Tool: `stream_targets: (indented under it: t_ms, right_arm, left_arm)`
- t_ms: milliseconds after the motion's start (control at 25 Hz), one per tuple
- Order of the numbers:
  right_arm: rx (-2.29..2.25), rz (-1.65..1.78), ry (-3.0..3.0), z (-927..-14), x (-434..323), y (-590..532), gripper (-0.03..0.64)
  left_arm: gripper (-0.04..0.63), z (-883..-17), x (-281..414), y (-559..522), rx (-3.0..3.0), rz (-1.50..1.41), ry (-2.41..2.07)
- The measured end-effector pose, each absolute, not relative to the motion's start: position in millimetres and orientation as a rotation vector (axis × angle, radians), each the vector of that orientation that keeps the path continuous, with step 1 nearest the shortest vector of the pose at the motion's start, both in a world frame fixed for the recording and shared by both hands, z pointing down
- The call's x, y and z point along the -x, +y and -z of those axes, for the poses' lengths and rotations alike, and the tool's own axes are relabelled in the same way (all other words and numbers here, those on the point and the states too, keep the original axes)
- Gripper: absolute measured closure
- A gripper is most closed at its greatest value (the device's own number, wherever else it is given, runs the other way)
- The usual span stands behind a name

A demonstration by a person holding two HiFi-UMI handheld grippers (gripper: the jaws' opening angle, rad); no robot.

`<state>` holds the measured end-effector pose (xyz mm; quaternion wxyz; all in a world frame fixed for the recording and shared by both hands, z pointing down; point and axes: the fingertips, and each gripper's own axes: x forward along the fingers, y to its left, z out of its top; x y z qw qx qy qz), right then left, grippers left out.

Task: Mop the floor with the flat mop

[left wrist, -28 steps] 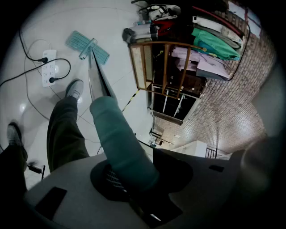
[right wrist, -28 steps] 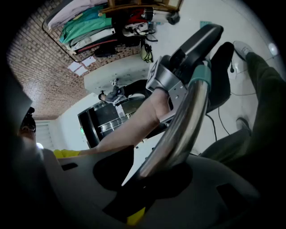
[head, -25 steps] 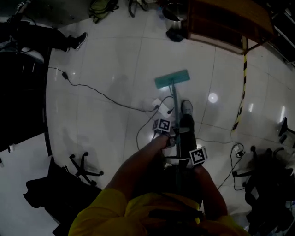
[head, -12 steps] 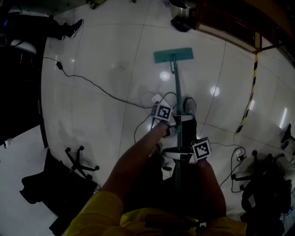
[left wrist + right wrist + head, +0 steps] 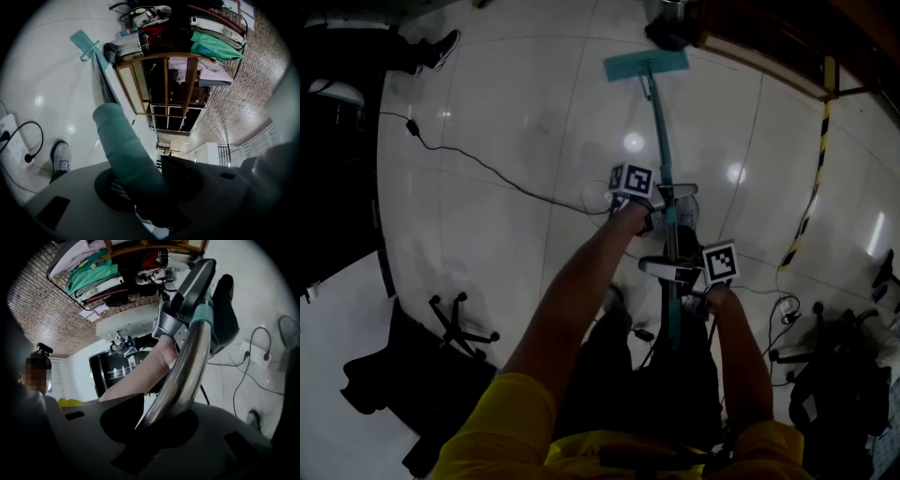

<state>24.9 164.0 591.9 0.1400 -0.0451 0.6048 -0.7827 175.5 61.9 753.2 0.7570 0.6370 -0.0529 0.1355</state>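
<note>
Gripping the mop handle (image 5: 123,150), your left gripper (image 5: 140,192) has both jaws pressed tight on the pole's teal sleeve, which runs up and away between them. Your right gripper (image 5: 161,425) is clamped on the same pole closer to your body, pinching its bare metal section. From that gripper's view the shaft climbs toward your other hand.

In the head view the left gripper (image 5: 656,202) sits ahead of the right gripper (image 5: 673,270). Both are on the handle (image 5: 659,122), and your arms reach forward from your yellow shirt (image 5: 516,422).

The pole slants away from you to the flat mop head (image 5: 645,63), a teal bar lying flat on the glossy white tile floor (image 5: 506,122), well out in front. It rests near the foot of the wooden shelf unit (image 5: 164,79), which is loaded with folded cloth and other items.

A black cable (image 5: 487,169) trails across the tiles to the left of the pole. It ends around a white power strip (image 5: 9,136) just beside your shoe (image 5: 60,157). Yellow-and-black striped tape (image 5: 818,159) runs along the floor on the right, and a chair base (image 5: 459,323) stands at lower left.
</note>
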Motion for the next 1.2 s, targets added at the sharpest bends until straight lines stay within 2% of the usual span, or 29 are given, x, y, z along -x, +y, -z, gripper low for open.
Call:
stream_targets:
  t_ms: [280, 440, 720, 1040, 1200]
  right_arm:
    - [-0.014, 2.513, 1.634, -503.8, -32.4, 329.3, 0.523]
    - [-0.075, 2.579, 1.633, -485.5, -28.5, 359.9, 0.520]
    - [-0.139, 2.531, 1.761, -519.9, -16.0, 288.5, 0.517]
    - [-0.089, 2.502, 2.026, -626.3, 9.8, 157.1, 0.522]
    - [-0.083, 2.441, 1.900, -629.4, 28.3, 89.1, 0.529]
  left_arm:
    - [0.428, -684.5, -166.0, 232.9, -1.220, -0.180, -0.210]
    - [0.428, -667.4, -148.8, 266.2, -1.153, -0.083, -0.284]
    - [0.396, -695.5, -132.1, 179.0, -1.269, -0.076, -0.291]
    - [0.408, -772.9, -99.7, 17.2, -1.373, -0.140, -0.341]
    - [0.422, -786.5, -82.0, -48.5, -1.378, -0.222, -0.374]
